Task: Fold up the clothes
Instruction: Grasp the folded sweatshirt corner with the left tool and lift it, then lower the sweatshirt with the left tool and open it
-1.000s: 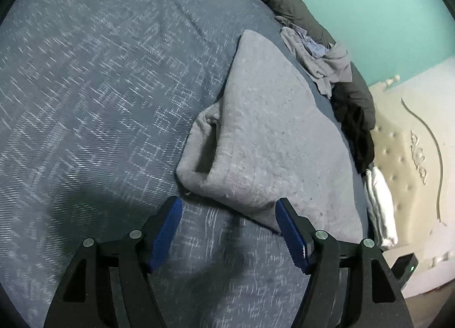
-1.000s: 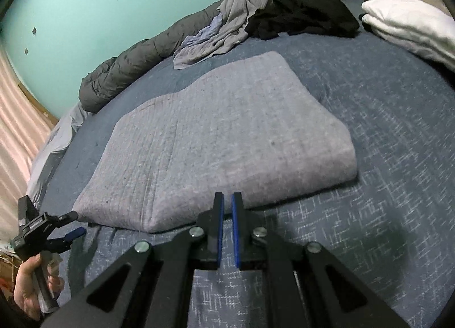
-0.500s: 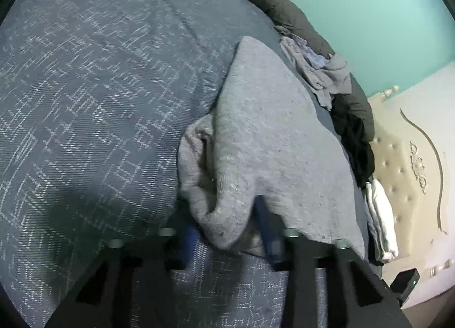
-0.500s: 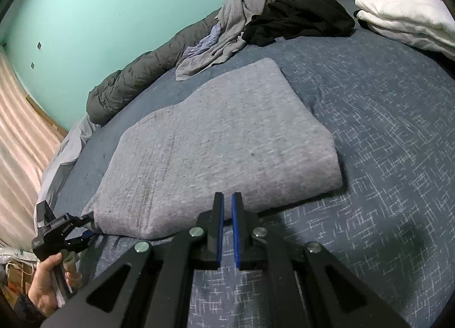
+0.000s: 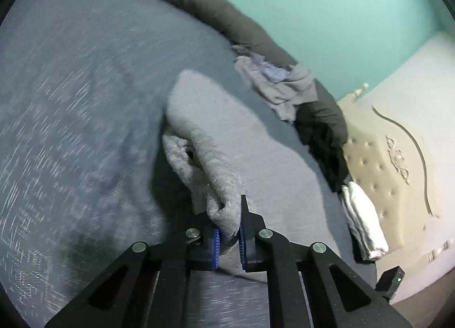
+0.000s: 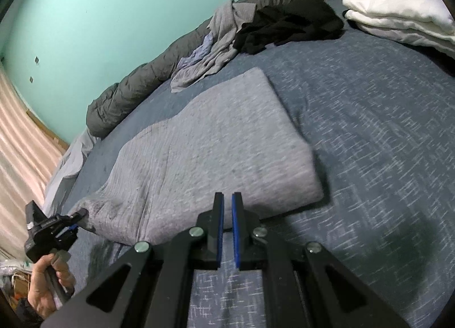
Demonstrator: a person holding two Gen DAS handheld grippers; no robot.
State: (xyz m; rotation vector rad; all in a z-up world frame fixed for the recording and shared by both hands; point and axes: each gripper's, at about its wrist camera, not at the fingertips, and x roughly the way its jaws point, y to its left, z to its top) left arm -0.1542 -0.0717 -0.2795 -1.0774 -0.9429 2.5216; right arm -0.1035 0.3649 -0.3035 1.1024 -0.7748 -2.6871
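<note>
A grey garment [image 6: 216, 140] lies folded on the blue bedspread [image 6: 384, 129]. My left gripper [image 5: 229, 238] is shut on the garment's near corner [image 5: 221, 200] and holds it bunched a little above the bed; it also shows at the far left of the right wrist view [image 6: 72, 221]. My right gripper [image 6: 227, 228] is shut and empty, hovering just in front of the garment's near edge, not touching it.
A crumpled grey and lilac pile of clothes [image 6: 216, 43], a black garment [image 6: 287, 26] and a rolled dark duvet [image 6: 136, 92] lie along the teal wall. Folded white linen [image 6: 398, 12] lies by the beige headboard [image 5: 398, 163].
My left gripper moved onto the garment's corner, closed on it and lifted it, bunching the cloth. My right gripper stayed shut and crept closer to the garment's edge.
</note>
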